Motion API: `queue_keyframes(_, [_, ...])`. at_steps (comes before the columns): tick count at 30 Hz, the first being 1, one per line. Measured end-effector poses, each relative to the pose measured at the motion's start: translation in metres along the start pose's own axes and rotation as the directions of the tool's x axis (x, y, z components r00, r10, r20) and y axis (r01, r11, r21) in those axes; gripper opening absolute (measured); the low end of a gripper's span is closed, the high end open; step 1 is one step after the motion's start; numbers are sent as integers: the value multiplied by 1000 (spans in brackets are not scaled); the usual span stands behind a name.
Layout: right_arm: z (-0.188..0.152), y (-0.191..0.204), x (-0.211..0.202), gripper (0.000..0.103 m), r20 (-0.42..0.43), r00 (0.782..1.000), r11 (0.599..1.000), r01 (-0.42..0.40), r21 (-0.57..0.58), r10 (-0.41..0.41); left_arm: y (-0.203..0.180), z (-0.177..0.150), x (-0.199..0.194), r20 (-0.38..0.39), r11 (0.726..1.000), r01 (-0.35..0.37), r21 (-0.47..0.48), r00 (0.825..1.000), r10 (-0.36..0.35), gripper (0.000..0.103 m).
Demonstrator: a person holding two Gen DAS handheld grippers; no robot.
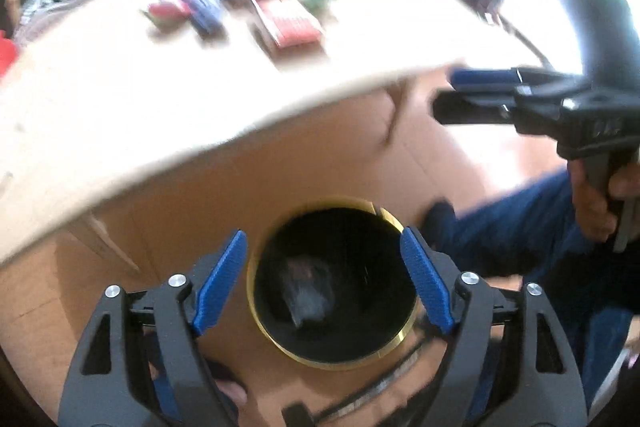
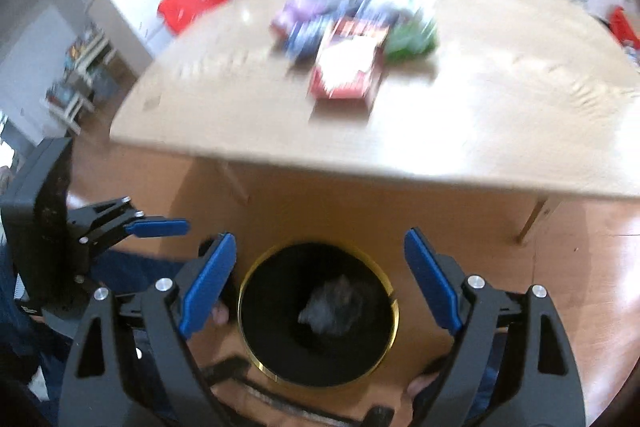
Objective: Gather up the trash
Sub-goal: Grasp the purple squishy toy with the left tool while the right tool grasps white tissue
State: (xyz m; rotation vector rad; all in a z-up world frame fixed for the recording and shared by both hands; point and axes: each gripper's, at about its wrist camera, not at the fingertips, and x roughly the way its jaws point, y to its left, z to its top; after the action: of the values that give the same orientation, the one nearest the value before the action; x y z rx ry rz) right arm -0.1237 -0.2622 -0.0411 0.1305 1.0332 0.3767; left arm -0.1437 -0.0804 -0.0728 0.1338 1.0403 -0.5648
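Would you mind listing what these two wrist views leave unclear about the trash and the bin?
- Packets on the table: motion blur in both views hides labels and count; only the red box stands out.
- Crumpled item in the bin: dark interior, material unreadable in both views.
- Bin base: hidden below its rim.
- Right gripper in the left view: side-on, one finger hides the other.

Left gripper [image 1: 322,281]: black frame, blue ribbed pads, silver screws. Right gripper [image 2: 320,281]: identical. Person wears dark blue trousers [image 1: 520,227].
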Motion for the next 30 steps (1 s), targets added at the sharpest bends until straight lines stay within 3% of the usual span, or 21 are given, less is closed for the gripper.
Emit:
queue_keyframes(4, [32,-13,-16,84,78,996,999,29,33,-32,31,31,-30,133,994,-74,-85,987,85,89])
queue_keyframes(8, [71,-18,-24,86,140,989,997,46,60,-54,57,58,-42,203,981,-116,-154,968,147,95])
queue_keyframes(16, [156,-66,6,87,137,990,978,11,207,-40,101,128,-11,154,960,-148,-239,970,187,96])
queue_keyframes(19, [178,-78,31,87,105,992,976,53,213,-76,121,150,9,149,948,-181,-262,963,225,96])
queue_keyframes(24, [179,-95,75,87,15,999,968,24,251,-29,154,174,44,136,940,-164,-298,968,212,96])
queue_keyframes(30, [188,-96,102,87,-1,1000,965,9,262,-9,171,188,81,106,941,-147,-306,977,187,96])
